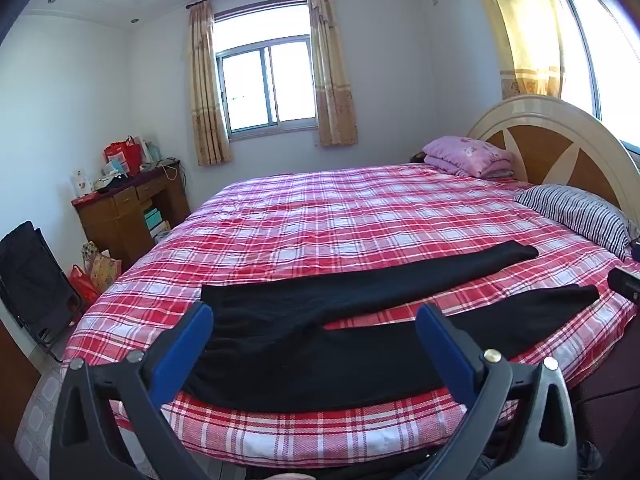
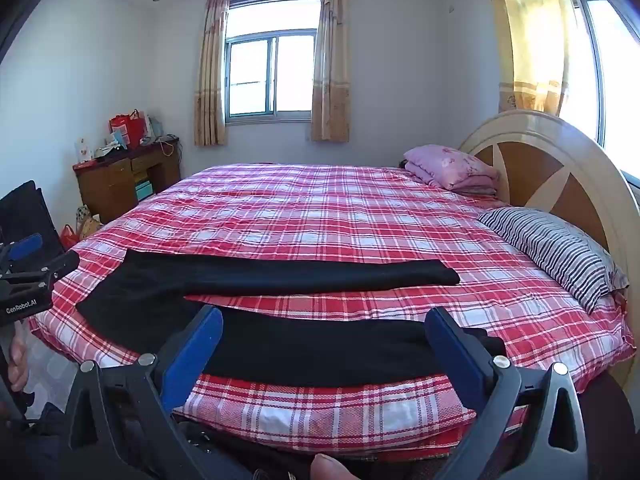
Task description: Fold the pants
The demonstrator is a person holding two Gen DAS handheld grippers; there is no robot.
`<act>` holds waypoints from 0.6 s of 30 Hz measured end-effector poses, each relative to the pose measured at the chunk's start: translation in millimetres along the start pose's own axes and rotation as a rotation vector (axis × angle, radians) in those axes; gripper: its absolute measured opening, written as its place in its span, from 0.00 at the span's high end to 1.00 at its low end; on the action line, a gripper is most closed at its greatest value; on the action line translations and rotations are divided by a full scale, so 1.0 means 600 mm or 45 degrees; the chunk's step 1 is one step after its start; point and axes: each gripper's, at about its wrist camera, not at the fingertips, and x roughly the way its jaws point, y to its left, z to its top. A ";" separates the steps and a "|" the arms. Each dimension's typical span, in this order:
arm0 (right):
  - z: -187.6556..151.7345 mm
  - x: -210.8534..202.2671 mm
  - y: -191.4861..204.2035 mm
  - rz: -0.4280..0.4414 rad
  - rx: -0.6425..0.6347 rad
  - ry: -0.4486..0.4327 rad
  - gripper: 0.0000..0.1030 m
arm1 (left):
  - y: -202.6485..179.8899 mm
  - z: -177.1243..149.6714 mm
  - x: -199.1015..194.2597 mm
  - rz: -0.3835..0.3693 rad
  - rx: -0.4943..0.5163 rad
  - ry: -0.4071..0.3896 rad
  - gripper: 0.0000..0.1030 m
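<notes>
Lying flat near the front edge of a round bed (image 2: 360, 216), soft black pants (image 2: 280, 344) spread in a V, waistband to the left, both long legs tapering rightward. The bed's cover is red-and-white plaid cotton, lightly creased. The left gripper (image 1: 314, 350) hangs above the waist end, its blue-padded fingers (image 1: 180, 356) spread wide, holding nothing. The right gripper (image 2: 324, 354) hovers over the near leg, fingers equally parted and empty. A striped pillow (image 2: 560, 252) rests against the curved wooden headboard (image 2: 540, 160)
</notes>
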 end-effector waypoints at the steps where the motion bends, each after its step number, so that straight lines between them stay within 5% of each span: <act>1: 0.001 0.000 0.001 -0.007 -0.018 -0.001 0.01 | 0.000 0.000 0.000 0.003 0.004 0.001 0.00; 18: -0.002 0.016 -0.003 -0.015 0.001 0.021 0.01 | 0.007 0.000 0.003 0.008 -0.009 0.004 0.00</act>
